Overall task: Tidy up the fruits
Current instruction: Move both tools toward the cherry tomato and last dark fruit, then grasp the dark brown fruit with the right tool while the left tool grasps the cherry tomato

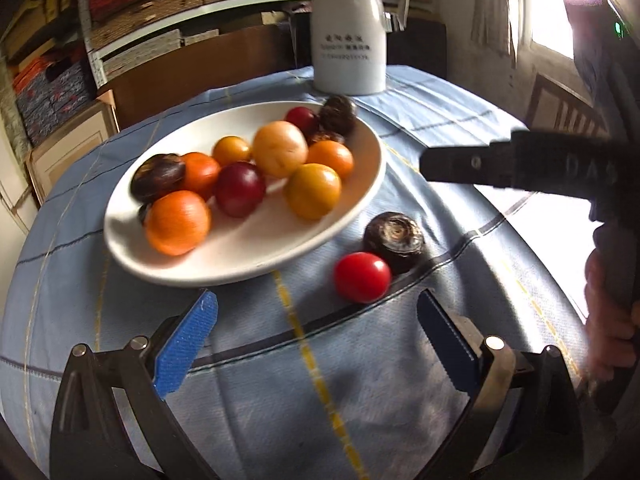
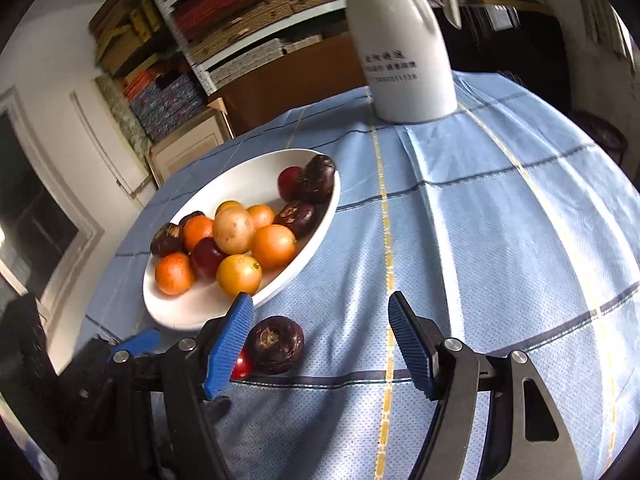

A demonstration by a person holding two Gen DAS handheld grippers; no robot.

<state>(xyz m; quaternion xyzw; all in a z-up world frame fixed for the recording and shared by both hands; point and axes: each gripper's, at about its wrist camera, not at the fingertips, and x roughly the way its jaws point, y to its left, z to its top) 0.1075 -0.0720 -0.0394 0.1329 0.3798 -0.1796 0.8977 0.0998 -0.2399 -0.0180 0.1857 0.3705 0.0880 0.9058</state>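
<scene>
White plate (image 1: 132, 248) is holding most fruits on the desk (image 2: 500, 240), so we are hovering both hand-held grippers, left (image 1: 316, 344) and right (image 2: 320, 344), open and empty near the stray red tomato (image 1: 362, 277) and dark fruit (image 2: 275, 344) beside it.

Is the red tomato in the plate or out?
Out: the red tomato lies on the tablecloth beside the plate.
</scene>
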